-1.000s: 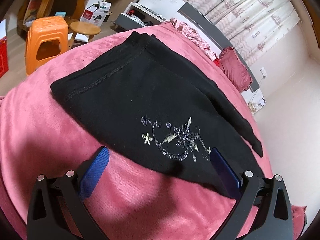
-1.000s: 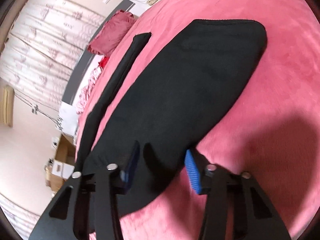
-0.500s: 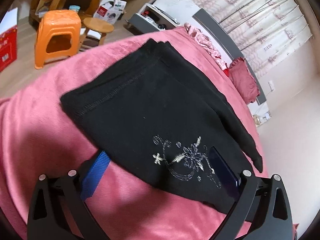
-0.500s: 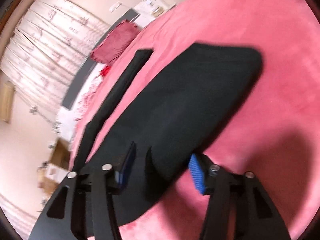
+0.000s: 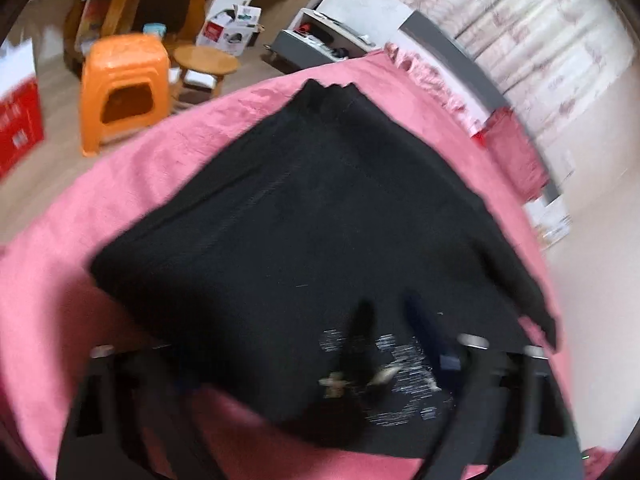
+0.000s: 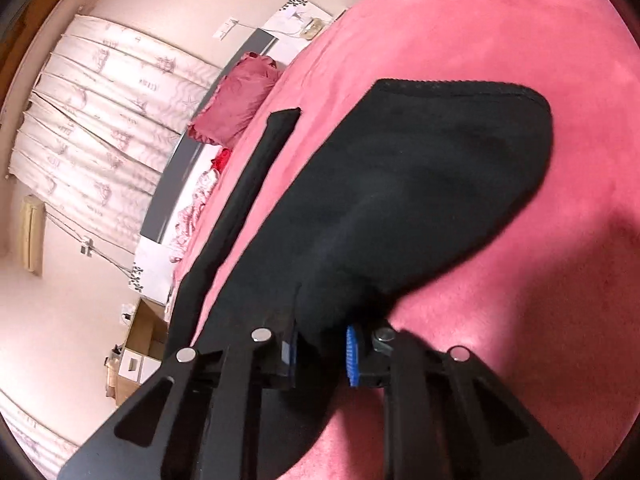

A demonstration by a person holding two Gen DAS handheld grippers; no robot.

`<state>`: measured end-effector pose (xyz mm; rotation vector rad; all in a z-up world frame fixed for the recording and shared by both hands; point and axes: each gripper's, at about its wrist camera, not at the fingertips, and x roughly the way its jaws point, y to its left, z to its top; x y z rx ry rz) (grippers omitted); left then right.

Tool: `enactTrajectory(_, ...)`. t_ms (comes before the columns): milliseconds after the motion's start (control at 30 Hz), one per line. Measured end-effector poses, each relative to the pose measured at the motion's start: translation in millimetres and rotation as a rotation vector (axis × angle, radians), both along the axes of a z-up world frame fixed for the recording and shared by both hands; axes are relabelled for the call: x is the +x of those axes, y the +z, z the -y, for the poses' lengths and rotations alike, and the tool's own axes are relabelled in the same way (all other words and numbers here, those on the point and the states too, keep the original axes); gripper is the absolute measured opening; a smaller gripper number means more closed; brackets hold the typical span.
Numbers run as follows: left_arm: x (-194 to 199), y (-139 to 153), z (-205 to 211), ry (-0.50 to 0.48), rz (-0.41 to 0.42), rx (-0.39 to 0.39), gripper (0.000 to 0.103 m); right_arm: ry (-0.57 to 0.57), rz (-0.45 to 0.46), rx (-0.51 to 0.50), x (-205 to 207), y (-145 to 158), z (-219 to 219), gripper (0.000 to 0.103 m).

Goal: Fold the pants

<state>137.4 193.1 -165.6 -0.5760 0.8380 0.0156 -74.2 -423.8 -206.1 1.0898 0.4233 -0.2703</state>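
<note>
A pair of black pants (image 6: pixel 420 200) lies flat on a bed covered by a pink blanket (image 6: pixel 540 320). The long axis of the pants runs away from the right gripper (image 6: pixel 320 350), from the hem under it out to the far end. One thin strip of the same black cloth (image 6: pixel 256 176) stretches beside the main body, on its left in the right wrist view, with pink showing between them.

The right gripper sits at the near edge, and its blue-padded fingers (image 6: pixel 352 356) pinch a raised fold of the black cloth; they have just been closing, and the cloth is bunched between them. The left gripper (image 5: pixel 304 364) is at another edge of the pants (image 5: pixel 304 216), over the pale embroidered flower (image 5: pixel 384 376). Its fingers (image 5: pixel 424 328) have also just been closing, with cloth between them, though this view is blurred and I cannot tell whether the pads press on it yet.

Both hands are at the cloth, so neither is clearly nearer (the right one looks the more settled).

Compared with a second ago, both pairs of fingers stood wide apart over flat cloth; now they are drawn in, the embroidery sits lower in the left view, and the cloth at the right gripper has lifted into a ridge.

Beyond the bed stand an orange stool (image 5: pixel 120 88), a round wooden stool (image 5: pixel 206 62) and pale curtains (image 6: pixel 100 128).
</note>
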Motion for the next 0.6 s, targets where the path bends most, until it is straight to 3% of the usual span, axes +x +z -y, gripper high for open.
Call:
enactTrajectory(33, -3.1, -0.7, -4.9, 0.038, -0.021, 0.043, 0.035, 0.000, -0.001, -0.003, -0.5, 0.6, -1.1, 0.016)
enactTrajectory(100, -8.6, -3.7, -18.3, 0.065, -0.014, -0.034, 0.029, -0.003, 0.003, -0.002, -1.8, 2.0, -0.5, 0.016)
enactTrajectory(167, -11.3, -3.8, -28.4, 0.081, -0.018, -0.085, 0.015, -0.007, -0.003, -0.012, -3.6, 5.0, -1.7, 0.016)
enactTrajectory(233, -14.5, 2.5, -32.8, 0.061, -0.009, -0.104, 0.006, -0.009, -0.022, -0.032, -4.7, 9.4, -3.7, 0.015)
enactTrajectory(600, -53.1, 53.0, -30.0, -0.044, 0.098, -0.110, 0.005, 0.025, -0.056, -0.106, -3.3, 50.7, 2.3, 0.015)
